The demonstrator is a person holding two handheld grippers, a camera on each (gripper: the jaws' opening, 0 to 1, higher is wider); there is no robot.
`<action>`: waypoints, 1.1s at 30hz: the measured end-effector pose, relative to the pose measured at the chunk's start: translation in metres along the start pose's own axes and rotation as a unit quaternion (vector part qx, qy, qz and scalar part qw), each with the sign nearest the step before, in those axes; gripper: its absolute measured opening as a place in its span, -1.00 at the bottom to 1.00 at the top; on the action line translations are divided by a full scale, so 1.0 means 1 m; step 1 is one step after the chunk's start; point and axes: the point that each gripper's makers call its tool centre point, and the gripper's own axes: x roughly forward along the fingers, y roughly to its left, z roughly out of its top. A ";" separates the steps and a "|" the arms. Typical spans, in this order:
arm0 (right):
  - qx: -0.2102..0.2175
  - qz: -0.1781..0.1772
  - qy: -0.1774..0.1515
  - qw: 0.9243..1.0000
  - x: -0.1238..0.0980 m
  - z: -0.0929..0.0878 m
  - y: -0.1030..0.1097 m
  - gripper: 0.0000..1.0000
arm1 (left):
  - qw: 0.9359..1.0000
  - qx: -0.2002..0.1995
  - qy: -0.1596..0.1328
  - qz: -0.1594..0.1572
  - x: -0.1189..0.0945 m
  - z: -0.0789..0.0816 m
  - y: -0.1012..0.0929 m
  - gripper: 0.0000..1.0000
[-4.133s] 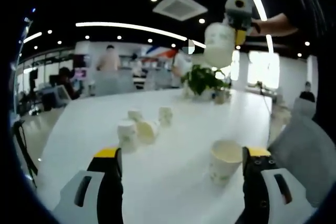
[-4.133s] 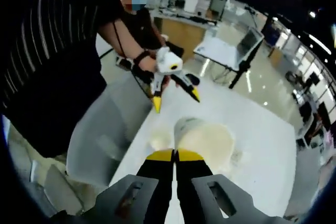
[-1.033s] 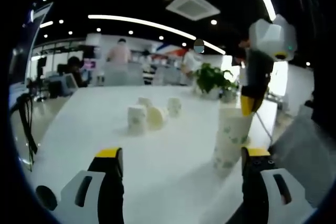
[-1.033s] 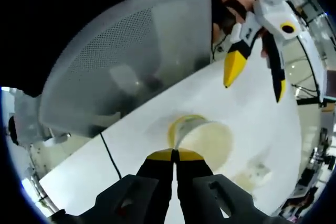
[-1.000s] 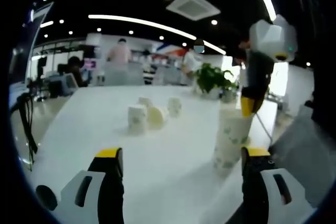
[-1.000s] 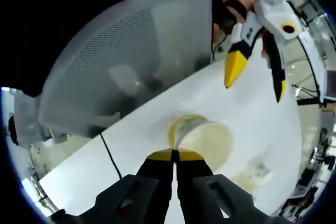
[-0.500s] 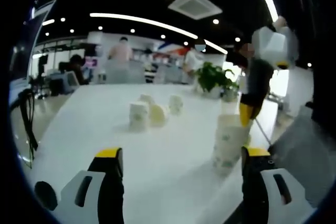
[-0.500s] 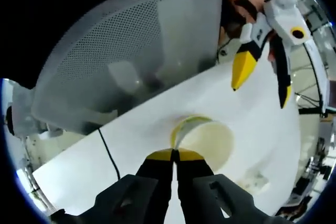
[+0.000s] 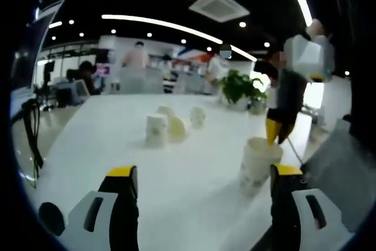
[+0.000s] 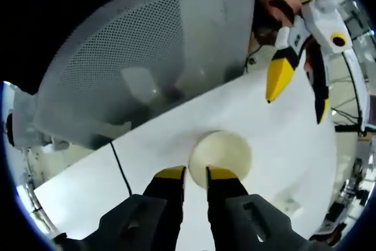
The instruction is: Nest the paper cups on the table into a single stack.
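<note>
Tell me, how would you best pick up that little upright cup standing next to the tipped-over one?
Probably by its side wall. The upright cup stands on its base beside the tipped cup, so the open left hand-held gripper could come in level, from the side away from the tipped cup, jaws straddling the wall.

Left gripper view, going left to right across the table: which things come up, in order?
Upright paper cup → cup lying on its side → small far cup → potted plant → near cup stack, with the right tongs just above its rim.
</note>
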 end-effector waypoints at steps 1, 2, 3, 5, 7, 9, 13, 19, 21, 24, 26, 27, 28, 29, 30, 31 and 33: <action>0.000 -0.001 0.001 1.000 0.000 0.000 0.000 -0.79 | 1.000 0.000 0.000 0.000 0.000 0.001 0.000 0.83; 0.000 -0.001 0.000 1.000 -0.001 0.000 0.000 -0.79 | 1.000 0.000 0.000 0.000 0.000 0.001 -0.001 0.83; 0.003 0.001 -0.004 1.000 0.000 0.001 0.001 -0.79 | 1.000 0.001 -0.001 0.000 0.000 0.002 -0.001 0.83; 0.004 0.000 -0.002 1.000 -0.001 0.001 0.001 -0.79 | 1.000 0.001 -0.002 -0.001 0.000 0.003 -0.001 0.83; 0.001 -0.004 -0.002 1.000 -0.003 0.002 0.001 -0.79 | 1.000 0.001 -0.002 -0.001 -0.001 0.003 -0.002 0.83; 0.006 -0.005 -0.005 1.000 -0.005 0.004 0.001 -0.79 | 1.000 0.002 -0.001 -0.002 -0.001 0.003 -0.002 0.83; 0.016 -0.010 -0.010 1.000 -0.011 0.006 0.002 -0.79 | 1.000 0.004 -0.002 -0.004 -0.001 0.004 -0.003 0.84; 0.027 -0.029 -0.018 0.999 -0.024 0.005 0.001 -0.79 | 1.000 0.007 -0.004 -0.007 0.001 0.008 -0.003 0.83; 0.034 -0.040 -0.022 0.998 -0.028 0.003 0.001 -0.79 | 1.000 0.008 -0.005 -0.008 0.001 0.010 -0.004 0.83; 0.061 -0.054 -0.038 0.996 -0.034 0.001 0.003 -0.79 | 1.000 0.011 -0.005 -0.010 0.003 0.013 -0.004 0.83; 0.096 -0.059 -0.051 0.992 -0.039 -0.002 0.006 -0.79 | 1.000 0.013 -0.006 -0.012 0.004 0.014 -0.003 0.83; 0.109 -0.069 -0.060 0.990 -0.043 -0.003 0.006 -0.79 | 1.000 0.014 -0.006 -0.013 0.005 0.015 -0.003 0.83; 0.120 -0.076 -0.062 0.988 -0.046 -0.005 0.006 -0.79 | 1.000 0.015 -0.006 -0.014 0.005 0.016 -0.003 0.83; 0.128 -0.083 -0.070 0.986 -0.050 -0.006 0.007 -0.79 | 1.000 0.016 -0.006 -0.015 0.006 0.017 -0.004 0.83; 0.138 -0.090 -0.075 0.984 -0.053 -0.006 0.007 -0.80 | 1.000 0.017 -0.006 -0.018 0.006 0.019 -0.004 0.83; 0.148 -0.109 -0.082 0.980 -0.058 -0.007 0.004 -0.80 | 1.000 0.018 -0.006 -0.019 0.006 0.020 -0.005 0.83; 0.170 -0.123 -0.098 0.973 -0.065 -0.006 0.003 -0.80 | 1.000 0.020 -0.005 -0.022 0.007 0.021 -0.005 0.83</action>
